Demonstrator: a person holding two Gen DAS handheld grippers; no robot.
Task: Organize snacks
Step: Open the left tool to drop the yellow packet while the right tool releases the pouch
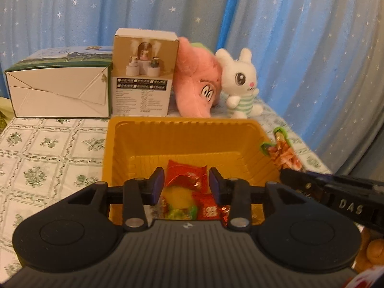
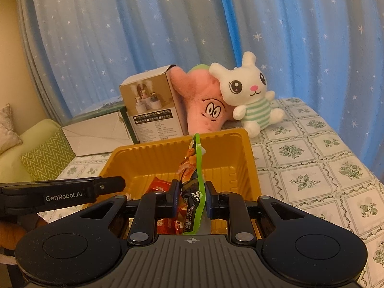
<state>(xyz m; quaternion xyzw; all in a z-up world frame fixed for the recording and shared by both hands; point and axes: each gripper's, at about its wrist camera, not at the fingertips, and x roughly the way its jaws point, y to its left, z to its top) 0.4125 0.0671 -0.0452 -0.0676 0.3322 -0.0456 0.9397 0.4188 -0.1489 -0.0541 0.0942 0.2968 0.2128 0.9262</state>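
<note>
Green snack packet pinched by right fingers

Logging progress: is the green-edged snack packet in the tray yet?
Not yet. The right gripper is clamped on the green-edged packet, above the yellow tray.

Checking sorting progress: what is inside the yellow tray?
Red snack packets and a green-yellow one lie in the yellow tray; its near end is hidden behind the left gripper.
</note>
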